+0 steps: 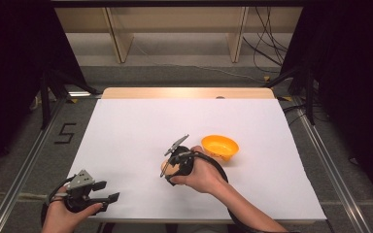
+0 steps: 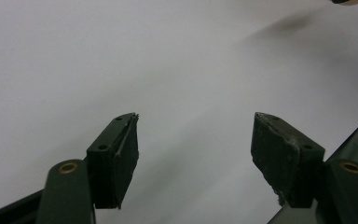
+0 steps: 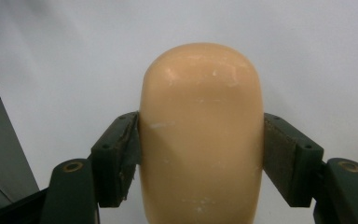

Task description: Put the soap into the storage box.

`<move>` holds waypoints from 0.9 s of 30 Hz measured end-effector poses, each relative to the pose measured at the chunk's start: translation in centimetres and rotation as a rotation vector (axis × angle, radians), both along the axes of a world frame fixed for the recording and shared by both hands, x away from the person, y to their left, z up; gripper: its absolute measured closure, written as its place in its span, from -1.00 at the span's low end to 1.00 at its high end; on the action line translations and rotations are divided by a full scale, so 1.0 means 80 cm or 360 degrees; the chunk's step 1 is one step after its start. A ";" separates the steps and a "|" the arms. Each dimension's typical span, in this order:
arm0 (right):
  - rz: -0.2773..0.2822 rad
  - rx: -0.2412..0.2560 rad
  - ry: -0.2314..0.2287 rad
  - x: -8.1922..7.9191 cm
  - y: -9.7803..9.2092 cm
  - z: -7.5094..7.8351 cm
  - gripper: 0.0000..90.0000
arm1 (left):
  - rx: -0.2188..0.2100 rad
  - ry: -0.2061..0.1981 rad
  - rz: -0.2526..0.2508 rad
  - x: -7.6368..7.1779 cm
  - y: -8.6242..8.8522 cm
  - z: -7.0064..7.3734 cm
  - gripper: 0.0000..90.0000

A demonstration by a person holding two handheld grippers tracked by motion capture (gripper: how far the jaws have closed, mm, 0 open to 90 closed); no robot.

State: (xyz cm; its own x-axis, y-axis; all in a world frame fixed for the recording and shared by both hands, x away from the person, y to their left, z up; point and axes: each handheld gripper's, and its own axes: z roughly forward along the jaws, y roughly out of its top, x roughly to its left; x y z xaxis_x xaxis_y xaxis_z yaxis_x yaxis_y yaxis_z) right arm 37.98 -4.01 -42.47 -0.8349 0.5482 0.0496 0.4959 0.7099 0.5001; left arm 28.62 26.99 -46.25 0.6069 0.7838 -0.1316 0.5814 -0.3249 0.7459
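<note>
At the near left, the left gripper [image 1: 108, 191] hovers with jaws apart over the white table [image 1: 126, 121]. Mid-table, the right gripper [image 3: 200, 135] clamps a peach-coloured oval bar [image 3: 200, 135] across its sides; it looks smooth, rigid and likely slippery. To its right sits an orange bowl [image 1: 219, 146]. Dark curtains flank the room.

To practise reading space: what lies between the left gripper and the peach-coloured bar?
Bare white sheet, in the high view, between left gripper and bar.
</note>
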 end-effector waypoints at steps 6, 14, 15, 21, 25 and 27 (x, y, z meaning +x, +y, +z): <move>-0.0021 0.0001 -0.0020 -0.001 -0.005 0.001 -0.25 | 0.0000 0.0003 0.0003 0.000 0.000 0.000 -0.29; -0.0029 0.0010 -0.0008 -0.001 -0.009 0.002 -0.25 | 0.0025 -0.0002 -0.0009 0.000 0.002 0.001 -0.29; -0.0029 0.0008 -0.0018 -0.001 -0.010 0.002 -0.25 | 0.0025 -0.0002 -0.0009 0.000 0.002 0.001 -0.29; -0.0032 0.0013 -0.0022 -0.001 -0.015 0.003 -0.25 | 0.0009 0.0012 -0.0007 0.000 0.001 0.002 -0.29; -0.0039 0.0011 -0.0027 -0.001 -0.018 0.004 -0.25 | 0.0002 -0.0004 0.0005 0.000 0.001 0.001 -0.29; -0.0059 0.0014 -0.0015 -0.002 -0.019 0.004 -0.25 | 0.0003 -0.0004 0.0005 0.000 0.001 0.001 -0.29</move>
